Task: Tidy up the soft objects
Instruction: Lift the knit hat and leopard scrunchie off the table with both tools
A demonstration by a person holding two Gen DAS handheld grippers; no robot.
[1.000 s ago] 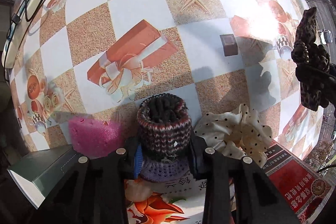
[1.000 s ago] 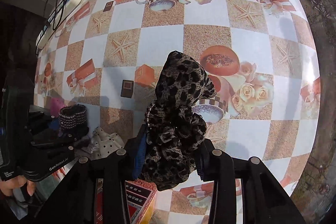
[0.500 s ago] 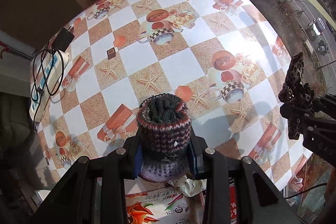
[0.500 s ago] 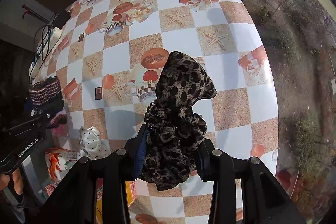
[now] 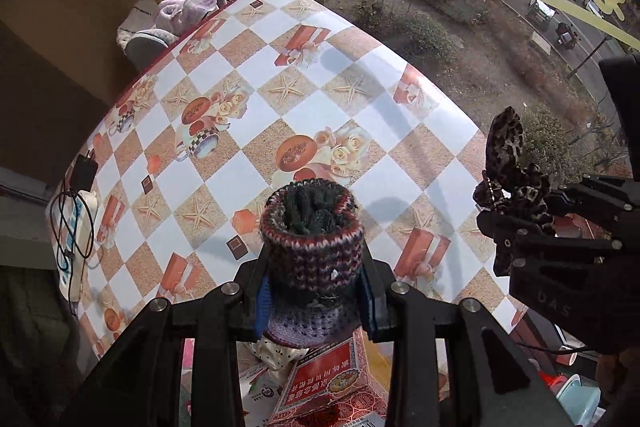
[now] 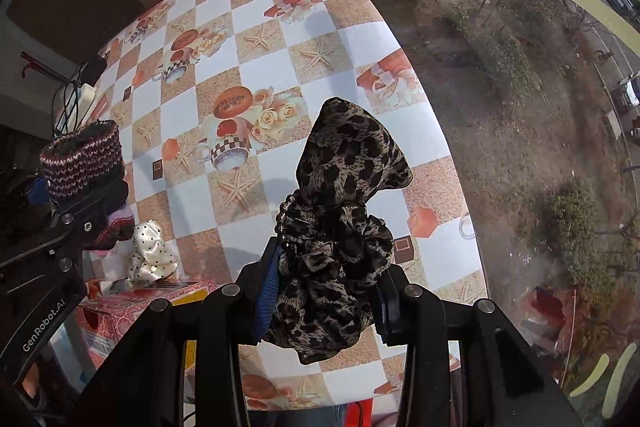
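My left gripper (image 5: 314, 291) is shut on a striped knitted cuff (image 5: 312, 247) and holds it high above the checkered table (image 5: 248, 131). My right gripper (image 6: 326, 287) is shut on a leopard-print scrunchie (image 6: 340, 219), also well above the table. The scrunchie shows at the right of the left wrist view (image 5: 508, 163). The cuff shows at the left of the right wrist view (image 6: 82, 159). A cream polka-dot scrunchie (image 6: 152, 255) and a pink sponge (image 6: 116, 231) lie on the table near its front left edge.
A red printed box (image 5: 332, 379) and other cartons lie below the left gripper. A white power strip with black cables (image 5: 76, 219) sits at the table's left edge. Cloth is piled beyond the far end (image 5: 188, 3). A window is on the right.
Both grippers have risen well above the table with their objects still held. The view has widened to take in the whole tabletop and the window.
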